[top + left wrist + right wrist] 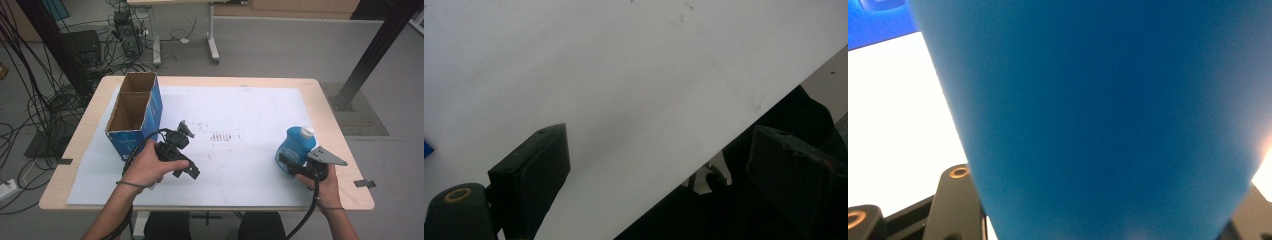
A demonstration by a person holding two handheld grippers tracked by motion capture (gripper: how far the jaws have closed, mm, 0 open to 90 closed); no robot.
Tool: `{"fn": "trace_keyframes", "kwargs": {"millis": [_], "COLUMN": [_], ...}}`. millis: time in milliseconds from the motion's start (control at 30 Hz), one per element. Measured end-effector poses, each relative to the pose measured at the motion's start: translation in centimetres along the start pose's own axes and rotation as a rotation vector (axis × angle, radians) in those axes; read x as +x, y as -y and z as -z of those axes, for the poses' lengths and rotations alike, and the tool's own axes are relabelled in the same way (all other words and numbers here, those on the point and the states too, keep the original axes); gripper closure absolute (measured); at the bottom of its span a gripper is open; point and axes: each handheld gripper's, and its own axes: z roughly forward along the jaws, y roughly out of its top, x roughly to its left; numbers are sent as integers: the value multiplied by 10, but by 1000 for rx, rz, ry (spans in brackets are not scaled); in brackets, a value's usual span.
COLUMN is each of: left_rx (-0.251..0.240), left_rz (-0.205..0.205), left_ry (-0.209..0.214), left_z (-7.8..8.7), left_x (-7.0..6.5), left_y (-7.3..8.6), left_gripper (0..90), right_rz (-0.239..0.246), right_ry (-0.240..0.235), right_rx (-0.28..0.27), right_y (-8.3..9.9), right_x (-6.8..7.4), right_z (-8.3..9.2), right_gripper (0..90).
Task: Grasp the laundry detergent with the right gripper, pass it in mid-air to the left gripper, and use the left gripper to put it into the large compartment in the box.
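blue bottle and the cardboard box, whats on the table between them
In the high view, the left gripper rests between the blue bottle and the cardboard box, near the box; the rest is bare white sheet with faint dark marks.

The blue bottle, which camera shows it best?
The high view: the blue bottle shows whole there, white cap up, standing on the white sheet with the right gripper shut on it. The right gripper view gives just a blurred blue wall up close.
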Motion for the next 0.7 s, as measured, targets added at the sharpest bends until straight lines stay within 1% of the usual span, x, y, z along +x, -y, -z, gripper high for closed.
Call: {"fn": "trace_keyframes", "kwargs": {"millis": [233, 267, 367, 533, 600, 700], "left_rx": [4, -1, 3, 10, 11, 13], "left_rz": [1, -2, 1, 1, 3, 7], "left_ry": [-5, 1, -3, -1, -8, -1], "left_z": [1, 2, 2, 0, 0, -2], "left_x": [0, -1, -1, -1, -1, -1], "left_y": [-2, -2, -3, -5, -6, -6], "left_gripper": [106, 105, 105, 104, 104, 104], "right_rz": [0, -2, -9, -4, -4, -1], "right_ry": [2, 10, 15, 19, 19, 23], "right_rx": [7, 7, 2, 6, 4, 1], "right_y": [-1, -1, 0, -1, -1, 0], "right_x": [0, 1, 2, 3, 3, 3], "right_z": [0, 0, 0, 0, 0, 0], "right_gripper": [399, 400, 400, 402, 402, 403]}}
